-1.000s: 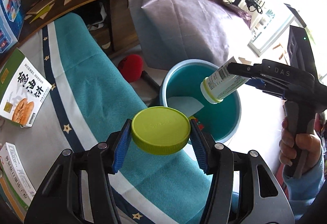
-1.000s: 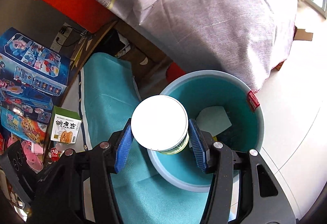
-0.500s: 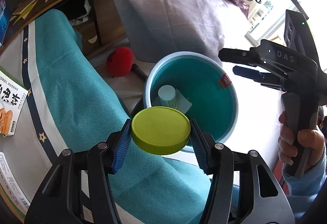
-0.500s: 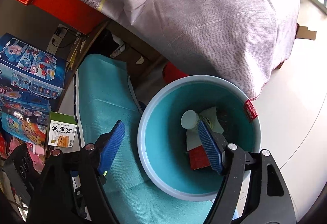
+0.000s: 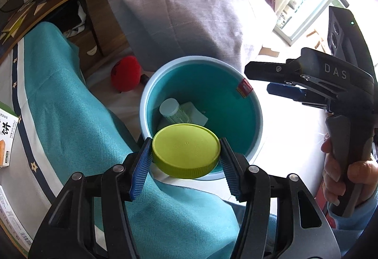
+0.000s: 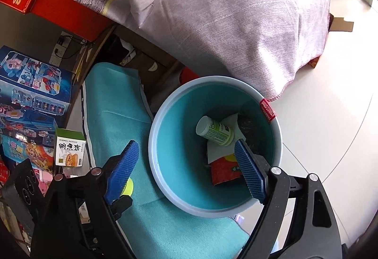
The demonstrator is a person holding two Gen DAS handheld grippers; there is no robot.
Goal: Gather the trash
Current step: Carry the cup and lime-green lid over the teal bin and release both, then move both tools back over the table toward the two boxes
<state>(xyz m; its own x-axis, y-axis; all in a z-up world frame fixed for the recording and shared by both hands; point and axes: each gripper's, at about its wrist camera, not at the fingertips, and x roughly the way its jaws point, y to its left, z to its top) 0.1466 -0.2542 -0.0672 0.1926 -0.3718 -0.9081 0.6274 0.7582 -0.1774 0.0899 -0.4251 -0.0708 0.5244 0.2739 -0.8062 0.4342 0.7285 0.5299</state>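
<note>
Left wrist view, landmark taken as the teal bin (image 5: 257, 117).
- Left gripper (image 5: 185, 159): clamped on a yellow-green lid (image 5: 186, 149), blue pads pressed against its rim on both sides; held flat, over the near rim of the bin.
- Bottle (image 5: 171, 110): white-capped, green-labelled, lying inside the bin on a sheet of white paper (image 5: 197, 114).
- Red tag (image 5: 245, 88): fixed at the far right rim of the bin.
- Right gripper (image 5: 259, 80): jaws apart and holding nothing, just right of the bin, level with its far rim; held by a hand (image 5: 349, 176) at the handle.
- Red round object (image 5: 125, 74): on the floor, just left of the bin.
- Teal cloth (image 5: 70, 117): draped left of the bin and below it.

Right wrist view, same landmark, bin (image 6: 156, 131).
- Right gripper (image 6: 186, 169): spread wide, nothing between its pads, above the near part of the bin.
- Bottle (image 6: 213, 131): on its side near the centre of the bin, resting on the white paper (image 6: 232, 121).
- Red wrapper (image 6: 223, 170): inside the bin, nearer than the bottle.
- Green food box (image 6: 69, 151): well left of the bin, beyond the teal cloth (image 6: 113, 103).
- Grey-purple fabric (image 6: 224, 10): behind the bin.
</note>
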